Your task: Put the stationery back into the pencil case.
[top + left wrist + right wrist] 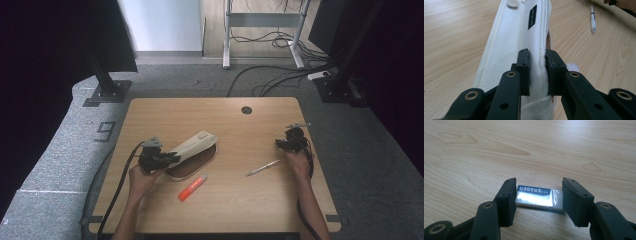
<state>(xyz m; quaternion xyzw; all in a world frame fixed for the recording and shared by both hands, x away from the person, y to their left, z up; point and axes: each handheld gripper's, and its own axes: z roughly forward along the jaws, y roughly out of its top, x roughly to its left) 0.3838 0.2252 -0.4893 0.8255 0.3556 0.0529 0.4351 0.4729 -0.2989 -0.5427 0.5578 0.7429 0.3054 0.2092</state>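
A white fabric pencil case (195, 145) lies open at the table's left centre, its brown inside (192, 165) showing. My left gripper (172, 158) is shut on the case's white flap (524, 37) and holds it lifted; its pads pinch the seam edge (538, 72). At the right side of the table my right gripper (280, 144) is low over the wood. A small eraser (536, 197) in a dark printed sleeve lies flat between its jaws (539, 200), both pads against its ends.
An orange marker (192, 188) lies in front of the case. A white pen (263, 167) lies at centre right, also visible as a pen (593, 20) beyond the flap. A cable hole (246, 110) sits near the table's far edge.
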